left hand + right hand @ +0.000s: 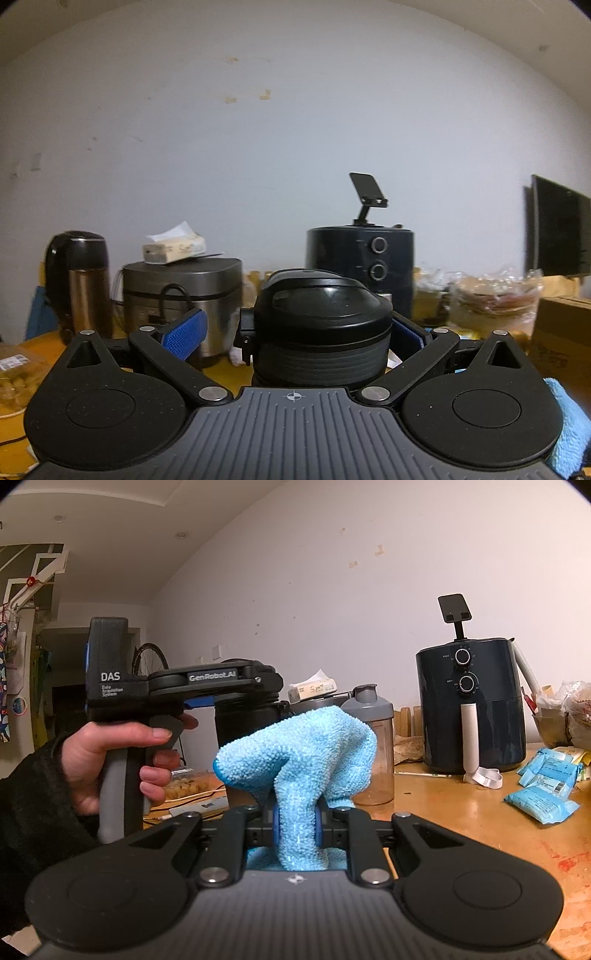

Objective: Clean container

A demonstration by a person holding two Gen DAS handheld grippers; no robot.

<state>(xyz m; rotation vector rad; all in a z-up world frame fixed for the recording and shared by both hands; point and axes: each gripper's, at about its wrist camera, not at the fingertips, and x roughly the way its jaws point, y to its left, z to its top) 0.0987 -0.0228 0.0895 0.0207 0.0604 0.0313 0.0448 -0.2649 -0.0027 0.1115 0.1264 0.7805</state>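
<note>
Left claw (295, 328) clamped on the upright black lidded plastic container (321, 325), just left of the right claw (295, 825), pinched on a fluffy light-blue microfibre cloth (299, 753)

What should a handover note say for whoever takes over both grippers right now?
Left gripper: its blue pads flank the black lidded plastic container, which is off the wooden table; contact isn't clear.
Right gripper: shut on the light blue microfibre cloth, beside the container, not touching.
Done: both things picked up.
Left: wiping the container, lid still on.
</note>
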